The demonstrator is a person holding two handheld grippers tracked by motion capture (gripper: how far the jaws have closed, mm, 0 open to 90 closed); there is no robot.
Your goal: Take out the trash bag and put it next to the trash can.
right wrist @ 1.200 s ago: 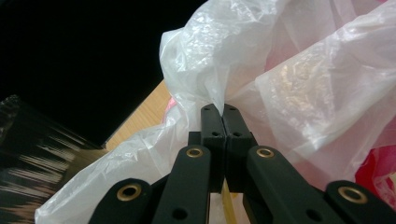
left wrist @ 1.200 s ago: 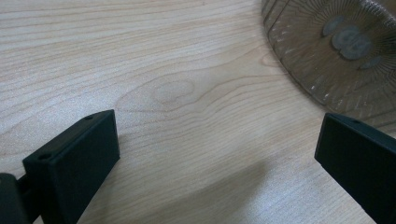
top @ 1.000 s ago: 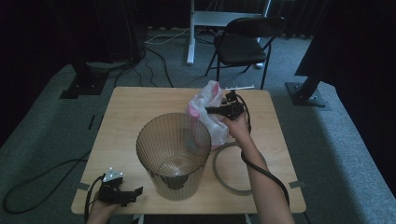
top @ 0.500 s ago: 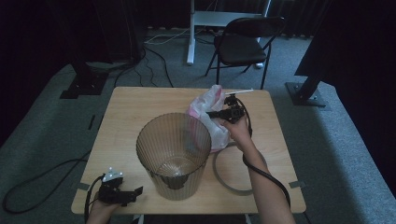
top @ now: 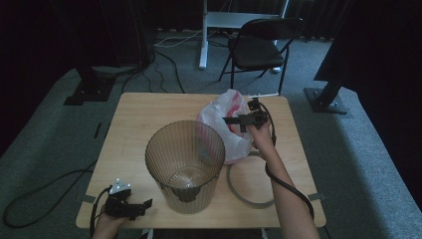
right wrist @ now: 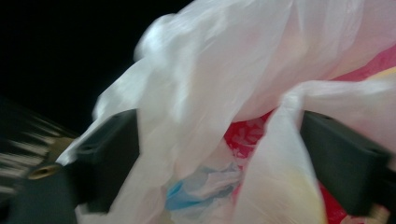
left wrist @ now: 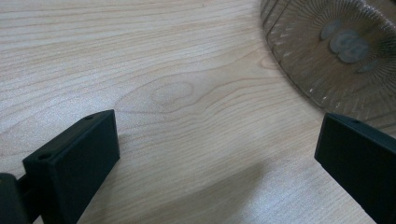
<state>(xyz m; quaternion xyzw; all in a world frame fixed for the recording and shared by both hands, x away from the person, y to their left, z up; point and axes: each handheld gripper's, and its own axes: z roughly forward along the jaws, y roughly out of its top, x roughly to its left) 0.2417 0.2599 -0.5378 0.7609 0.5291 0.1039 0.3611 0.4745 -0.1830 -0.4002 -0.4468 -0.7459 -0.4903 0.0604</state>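
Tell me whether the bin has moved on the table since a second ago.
No. The bin stands at the same spot on the table, with the grey ring beside it at its right as before.

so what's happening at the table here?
A person works with a gripper in each hand. The right gripper is at the white plastic bag lying on the table behind the ribbed translucent bin. Its jaws have just been opening and now stand wide, with bag film loose between them, so the bag looks released rather than gripped. The left gripper rests open near the table's front edge beside the bin's base. A grey ring lies right of the bin.
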